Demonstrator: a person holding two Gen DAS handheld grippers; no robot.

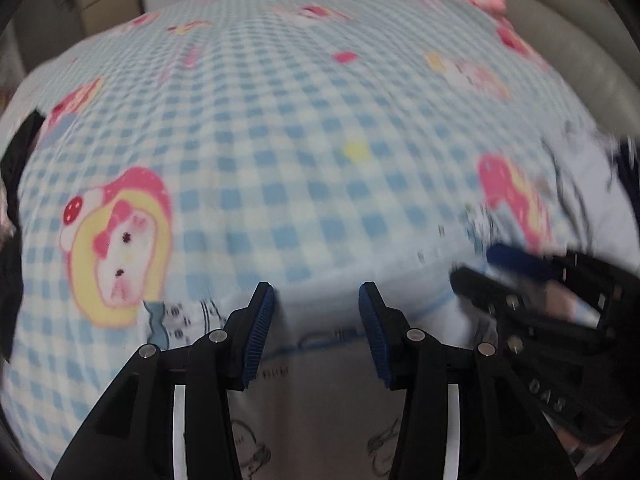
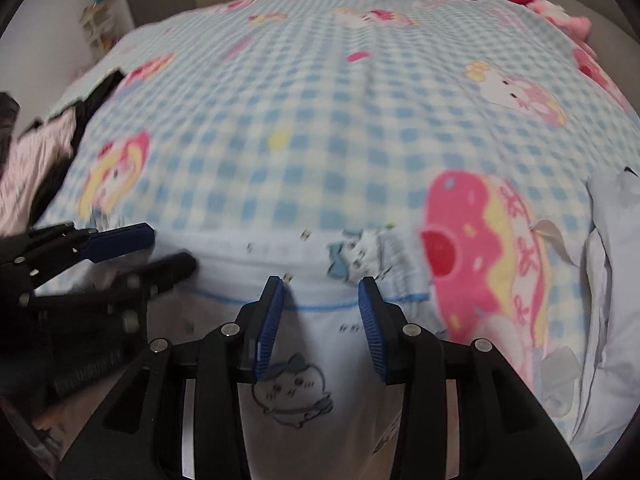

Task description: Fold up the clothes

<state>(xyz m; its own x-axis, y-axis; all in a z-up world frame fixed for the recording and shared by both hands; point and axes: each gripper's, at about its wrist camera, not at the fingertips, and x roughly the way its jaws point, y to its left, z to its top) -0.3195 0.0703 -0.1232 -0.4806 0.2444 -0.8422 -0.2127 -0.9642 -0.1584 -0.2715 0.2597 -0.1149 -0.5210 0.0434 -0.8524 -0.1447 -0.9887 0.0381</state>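
- Left wrist view: the left gripper (image 1: 316, 300) stands with its jaws apart and nothing pressed between the 2 blue pads; the pale garment (image 1: 320, 400) with cartoon line drawings lies directly under and between them, and its blue-stitched edge runs across just ahead of the fingertips.
- Risk here, as I judge it: closing from this pose could pinch the checked blanket (image 1: 280, 140) along with the garment, since the edge sits flat on it with no lift to get a pad under.
- The right gripper (image 1: 476, 262) shows at the right of this view, blurred, just beside the same edge; if the 2 tools take the edge at uneven points, the fold would likely come out skewed.
- Right wrist view: the right gripper (image 2: 321, 300) also has its jaws apart, gripping nothing; the garment (image 2: 312, 360) lies beneath and between the pads, a drawn cartoon figure right below the gap, and the stitched edge crosses just past the fingertips.
- A printed, crumpled part of the garment lies ahead and to the right of the tips, against a pink patch of the blanket (image 2: 320, 120); a grab there might catch only 1 layer and leave a bunch.
- The left gripper (image 2: 172, 250) sits to the left, jaws apart, near the same edge.
- Another light cloth (image 2: 612, 280) lies well to the right and could be dragged in if the garment is swept that way.
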